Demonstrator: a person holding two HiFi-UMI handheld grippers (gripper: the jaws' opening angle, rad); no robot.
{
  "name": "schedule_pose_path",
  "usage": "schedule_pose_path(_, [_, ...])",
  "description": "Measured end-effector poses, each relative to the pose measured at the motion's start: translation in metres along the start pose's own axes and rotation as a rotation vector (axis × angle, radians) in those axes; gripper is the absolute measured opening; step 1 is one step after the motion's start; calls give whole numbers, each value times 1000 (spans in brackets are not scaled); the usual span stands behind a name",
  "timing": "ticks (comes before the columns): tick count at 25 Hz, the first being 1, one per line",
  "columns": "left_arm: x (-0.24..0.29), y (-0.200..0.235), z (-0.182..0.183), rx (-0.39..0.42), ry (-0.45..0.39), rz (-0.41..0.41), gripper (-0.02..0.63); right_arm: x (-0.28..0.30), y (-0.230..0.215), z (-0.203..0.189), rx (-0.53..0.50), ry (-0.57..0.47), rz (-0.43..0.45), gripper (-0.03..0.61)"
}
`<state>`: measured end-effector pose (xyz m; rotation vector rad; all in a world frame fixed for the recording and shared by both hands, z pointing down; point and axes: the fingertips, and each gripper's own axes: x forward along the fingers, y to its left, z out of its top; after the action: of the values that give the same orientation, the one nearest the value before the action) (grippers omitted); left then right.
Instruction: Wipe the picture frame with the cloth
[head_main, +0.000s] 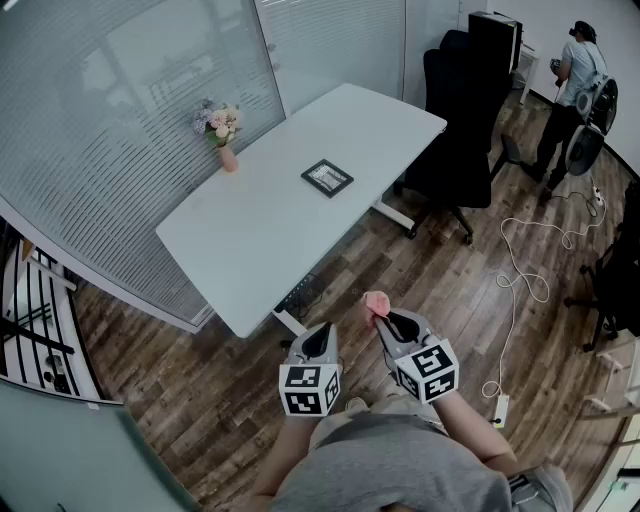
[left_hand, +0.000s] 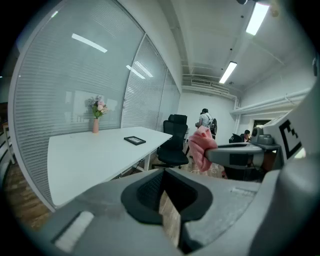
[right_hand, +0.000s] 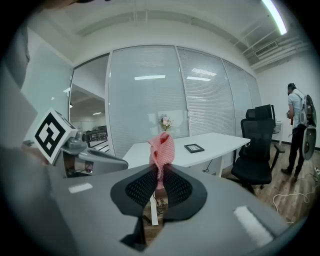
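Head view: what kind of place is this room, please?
Most likely an office or a meeting room. It has a long white table, a black office chair on wheels, and glass partition walls fitted with blinds.

Pink cloth (right_hand: 161, 150); black picture frame (head_main: 327, 178); white table (head_main: 250, 235); wood-grain brown floor (head_main: 450, 290)

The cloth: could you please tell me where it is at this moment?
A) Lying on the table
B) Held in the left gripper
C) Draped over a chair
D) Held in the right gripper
D: the right gripper view shows the cloth pinched between the jaws of the right gripper, short of the table.
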<state>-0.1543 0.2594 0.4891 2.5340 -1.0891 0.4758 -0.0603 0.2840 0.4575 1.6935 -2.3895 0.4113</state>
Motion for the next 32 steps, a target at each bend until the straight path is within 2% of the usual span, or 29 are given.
schedule_pose_path(8, [-4,-6,-7,-2,3,-33,2,-9,7,-8,-22,16,-18,34])
schedule_pose_path(18, [1,6,-5,4,12,-48,2,2,15,-3,0,-7,-26,35])
schedule_pose_path(26, [33,12,7,5,16,-46,2,24,-14,2,32,-10,-26,38])
schedule_pose_path(32, [79,34,29,-16,5,10,2,73,-49,20,5,-12,43,38])
